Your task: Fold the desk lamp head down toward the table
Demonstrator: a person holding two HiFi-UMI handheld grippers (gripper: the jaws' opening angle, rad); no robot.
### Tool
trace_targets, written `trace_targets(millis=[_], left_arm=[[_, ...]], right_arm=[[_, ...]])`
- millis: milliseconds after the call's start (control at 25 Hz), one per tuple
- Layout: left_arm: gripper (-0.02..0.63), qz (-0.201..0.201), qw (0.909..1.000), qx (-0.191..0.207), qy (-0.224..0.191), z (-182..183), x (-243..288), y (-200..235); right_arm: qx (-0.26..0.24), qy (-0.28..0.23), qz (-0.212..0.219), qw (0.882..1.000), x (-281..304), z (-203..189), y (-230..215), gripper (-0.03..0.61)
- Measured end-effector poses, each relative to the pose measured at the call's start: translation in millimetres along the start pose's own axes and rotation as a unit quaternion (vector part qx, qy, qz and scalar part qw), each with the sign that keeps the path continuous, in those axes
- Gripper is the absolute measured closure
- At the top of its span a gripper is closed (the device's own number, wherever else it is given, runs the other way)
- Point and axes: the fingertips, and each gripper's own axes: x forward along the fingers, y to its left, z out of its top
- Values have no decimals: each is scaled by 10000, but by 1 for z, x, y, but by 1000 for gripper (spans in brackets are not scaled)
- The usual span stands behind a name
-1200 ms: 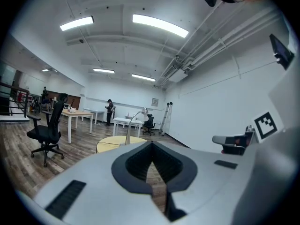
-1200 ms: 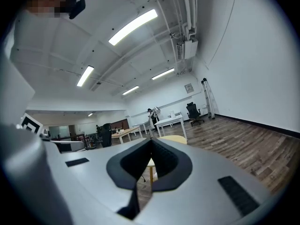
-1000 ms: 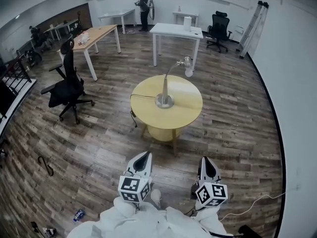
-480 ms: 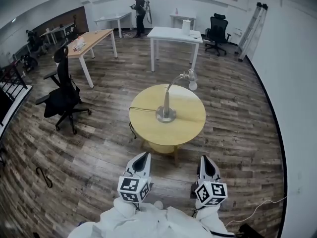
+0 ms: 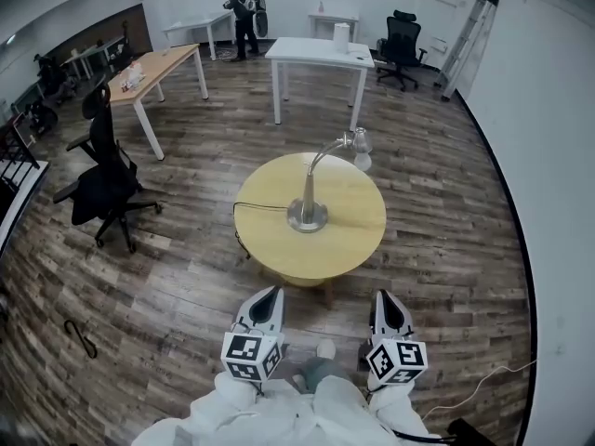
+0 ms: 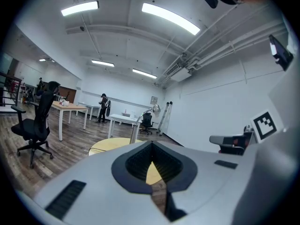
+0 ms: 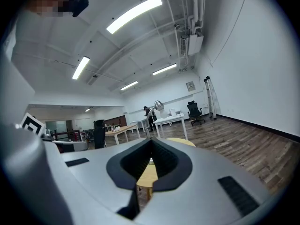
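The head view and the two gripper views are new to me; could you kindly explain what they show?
No robot here: a person carries a left hand-held gripper and a right hand-held gripper, each with a marker cube. The head view looks down from the person's head; each gripper view looks along that gripper's own jaws. Both are shut and hold nothing. Ahead stands a round yellow wooden table bearing a silver gooseneck desk lamp, with the lamp head raised, not yet folded down.
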Motion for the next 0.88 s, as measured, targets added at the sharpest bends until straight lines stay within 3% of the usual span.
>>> trace_targets(millis=[440,880], left_arm=[[614,265,9996,-36,108,0,59,34],[612,441,9988,37,214,11,159,52]], right_arm=[[-3,93,142,9999,70,2,-21,569],[-19,75,414,9991,168,32,-66,569]])
